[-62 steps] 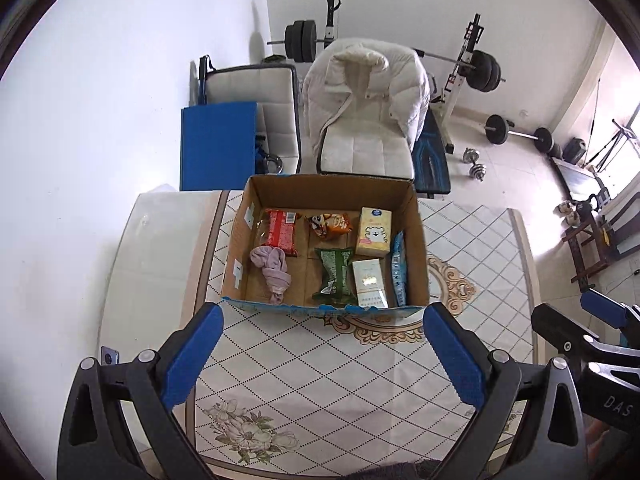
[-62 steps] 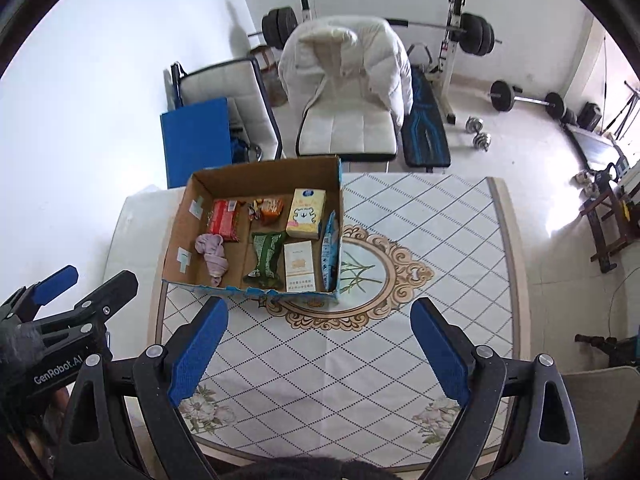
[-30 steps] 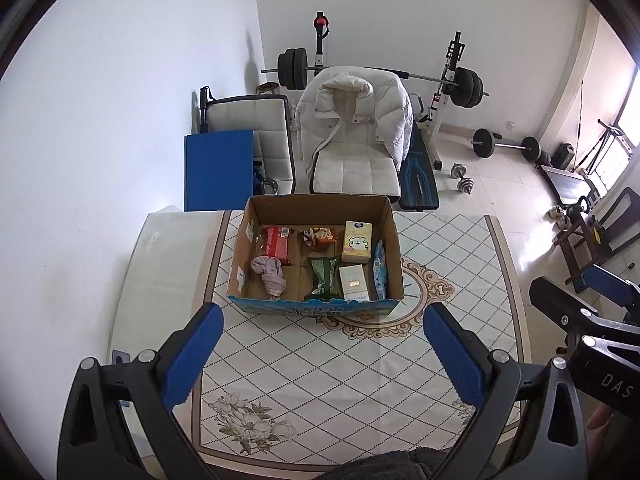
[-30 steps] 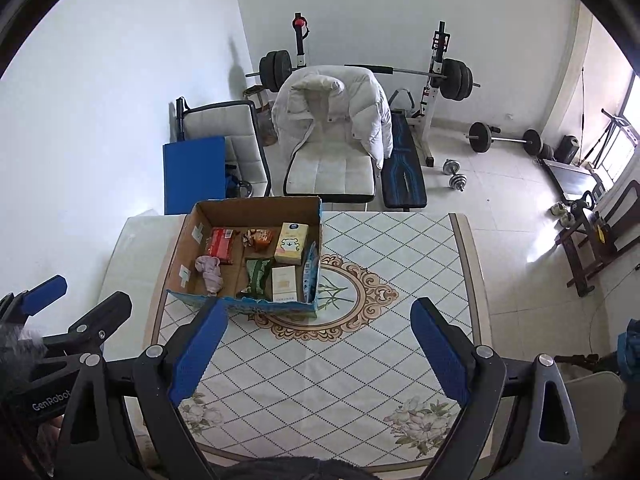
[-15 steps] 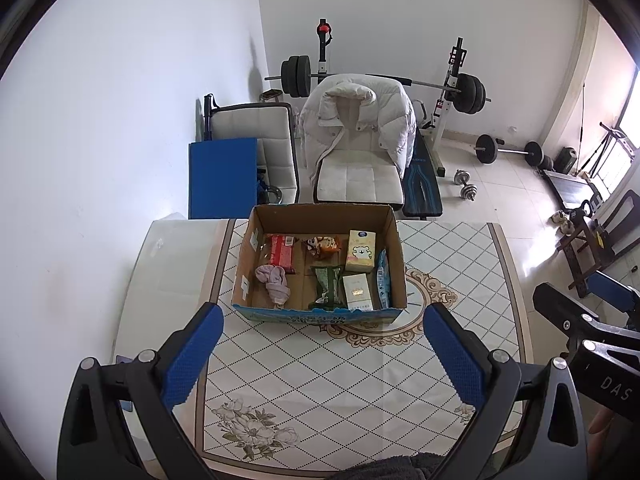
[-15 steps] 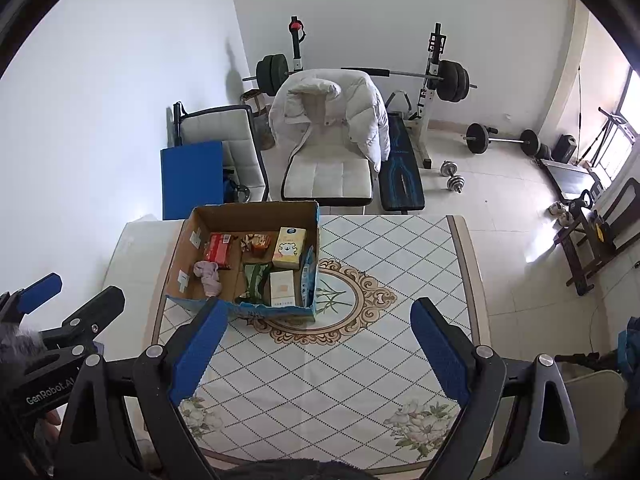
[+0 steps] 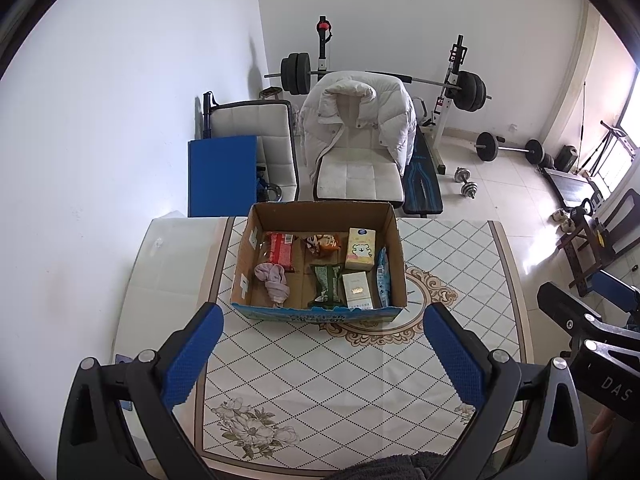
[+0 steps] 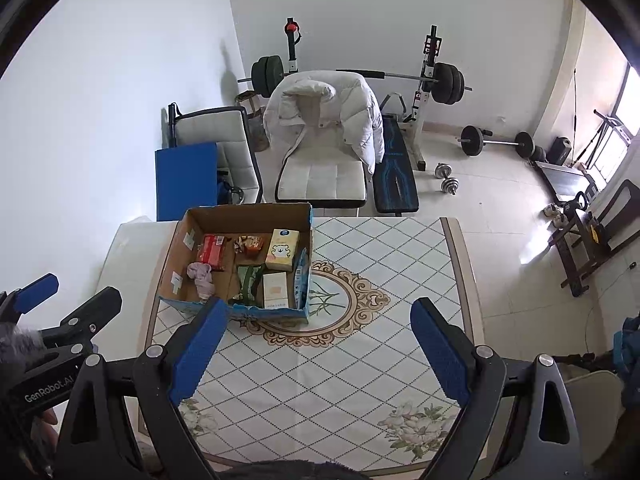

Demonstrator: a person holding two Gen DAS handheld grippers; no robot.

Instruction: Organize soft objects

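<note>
An open cardboard box (image 7: 394, 248) (image 8: 176, 248) stands on the patterned table (image 7: 320, 364) (image 8: 328, 356). Inside lie a pink cloth (image 7: 274, 278) (image 8: 202, 274), a red packet (image 7: 281, 247), an orange snack bag (image 7: 325, 243), a green packet (image 7: 327, 285), a yellow tissue pack (image 7: 360, 249), a white box (image 7: 356, 291) and a blue packet (image 7: 383, 278). My left gripper (image 7: 322, 322) is open and empty, high above the table's near side. My right gripper (image 8: 320, 312) is open and empty, to the right of the box.
A white chair with a white puffer jacket (image 7: 358, 120) stands behind the table, next to a second chair and a blue board (image 7: 221, 176). A weight bench, barbells and dumbbells (image 7: 464, 182) fill the far floor. White wall on the left.
Both grippers rose and pulled back from the box, then settled slightly closer. The box looks smaller than at first. Jaws stayed open.
</note>
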